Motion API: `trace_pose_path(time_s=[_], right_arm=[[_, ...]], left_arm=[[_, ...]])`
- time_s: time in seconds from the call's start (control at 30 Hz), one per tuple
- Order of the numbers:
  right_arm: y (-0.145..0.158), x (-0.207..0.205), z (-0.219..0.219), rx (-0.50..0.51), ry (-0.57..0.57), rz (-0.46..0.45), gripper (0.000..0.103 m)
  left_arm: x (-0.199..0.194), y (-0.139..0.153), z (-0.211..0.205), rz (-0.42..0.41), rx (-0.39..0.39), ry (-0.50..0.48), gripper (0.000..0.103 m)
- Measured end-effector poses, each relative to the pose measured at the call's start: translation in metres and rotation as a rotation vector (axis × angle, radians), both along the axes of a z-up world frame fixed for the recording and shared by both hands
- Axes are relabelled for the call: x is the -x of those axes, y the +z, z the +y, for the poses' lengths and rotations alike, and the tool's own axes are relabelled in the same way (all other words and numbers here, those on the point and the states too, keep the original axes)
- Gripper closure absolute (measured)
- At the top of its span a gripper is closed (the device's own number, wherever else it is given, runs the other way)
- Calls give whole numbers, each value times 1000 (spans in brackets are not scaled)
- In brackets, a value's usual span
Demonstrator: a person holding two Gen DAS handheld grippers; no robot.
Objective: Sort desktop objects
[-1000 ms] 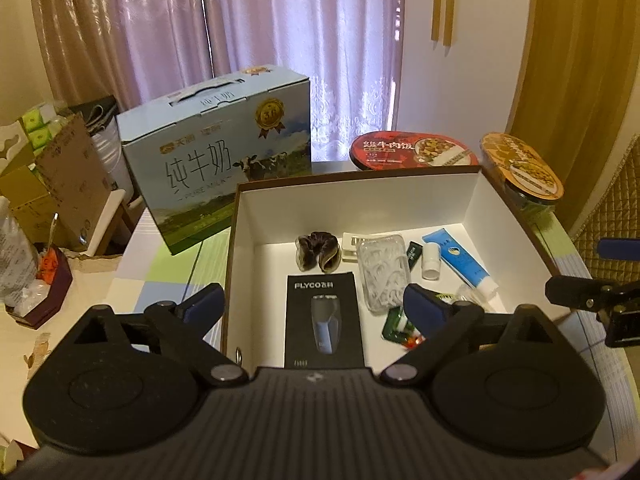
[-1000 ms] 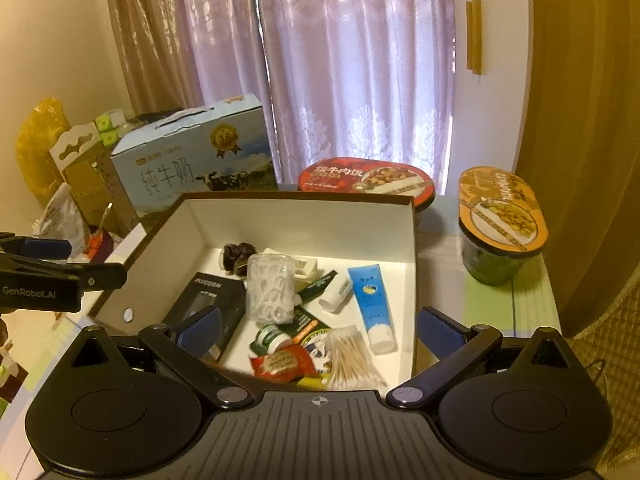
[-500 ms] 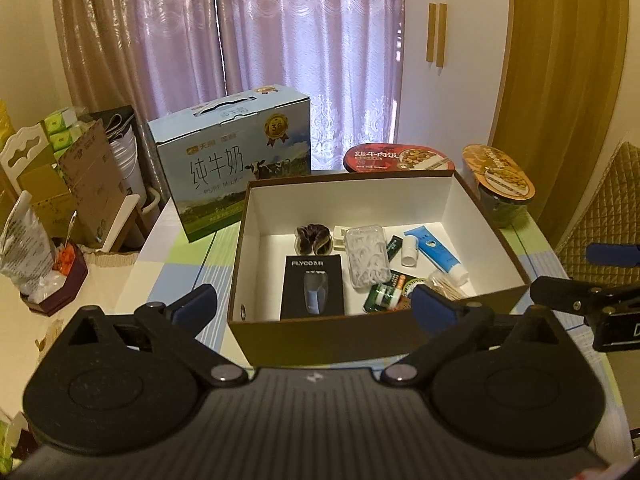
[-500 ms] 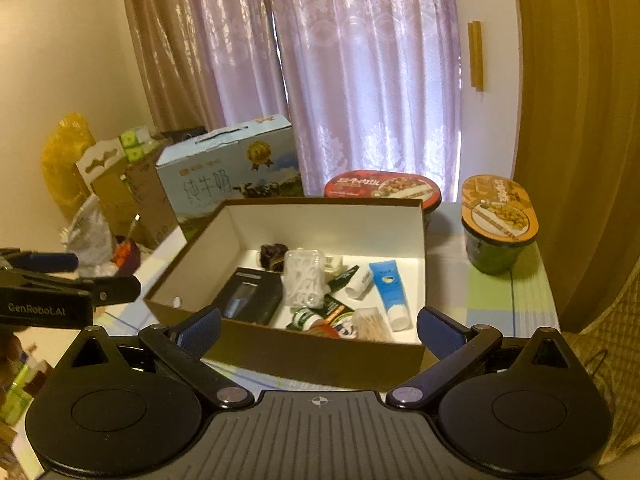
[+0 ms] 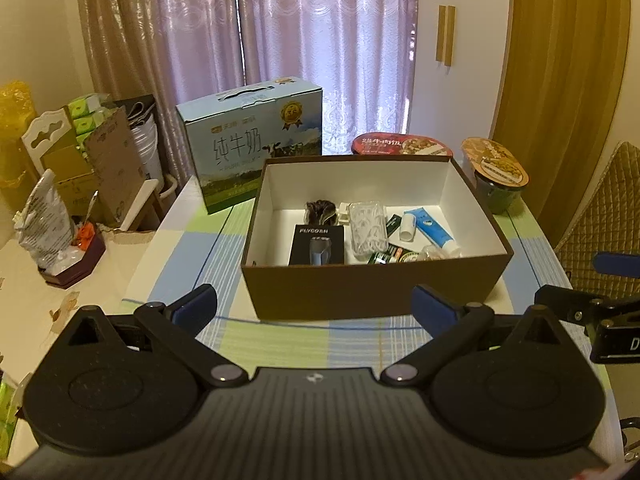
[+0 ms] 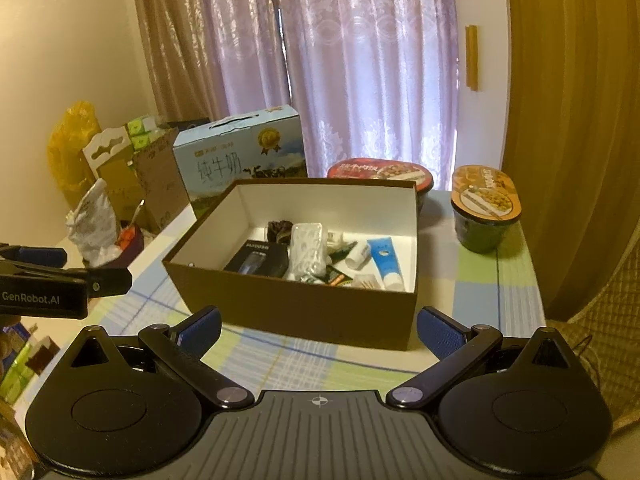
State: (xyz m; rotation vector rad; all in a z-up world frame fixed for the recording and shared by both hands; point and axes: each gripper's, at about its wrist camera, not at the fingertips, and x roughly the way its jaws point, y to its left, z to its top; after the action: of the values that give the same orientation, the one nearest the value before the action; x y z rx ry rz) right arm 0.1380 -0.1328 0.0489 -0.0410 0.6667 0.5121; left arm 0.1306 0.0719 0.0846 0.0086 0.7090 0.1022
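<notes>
A brown box [image 5: 372,292] [image 6: 296,312] with a white inside stands on the checked tablecloth. In it lie a black shaver pack [image 5: 317,245] [image 6: 258,263], a clear case [image 5: 367,231] [image 6: 306,252], a blue tube [image 5: 430,232] [image 6: 385,261], a dark hair tie [image 5: 320,212] and small bottles. My left gripper [image 5: 314,306] is open and empty, a short way in front of the box's near wall. My right gripper [image 6: 319,326] is open and empty too, before the box's near right corner. Each gripper shows at the edge of the other's view.
Behind the box stand a blue milk carton [image 5: 252,148] [image 6: 240,158], a red-lidded food bowl [image 5: 400,145] [image 6: 380,172] and an orange-lidded green bowl [image 5: 496,176] [image 6: 484,212]. Cardboard boxes and bags [image 5: 60,184] crowd the left. A quilted chair [image 5: 600,216] is at the right.
Both grippers have drawn back from above the box to in front of it, so the box looks smaller and its near wall now shows. Both stay open and empty.
</notes>
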Motion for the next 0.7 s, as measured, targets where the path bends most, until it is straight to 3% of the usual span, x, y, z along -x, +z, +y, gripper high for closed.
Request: trace_pose_path(time_s=[0.4, 0.7], right_arm=[[1, 29, -14, -8, 30, -18, 2], [-6, 50, -25, 50, 54, -37, 2]], left_arm=[[51, 2, -13, 0, -5, 62, 1], [77, 3, -27, -17, -46, 84, 1]])
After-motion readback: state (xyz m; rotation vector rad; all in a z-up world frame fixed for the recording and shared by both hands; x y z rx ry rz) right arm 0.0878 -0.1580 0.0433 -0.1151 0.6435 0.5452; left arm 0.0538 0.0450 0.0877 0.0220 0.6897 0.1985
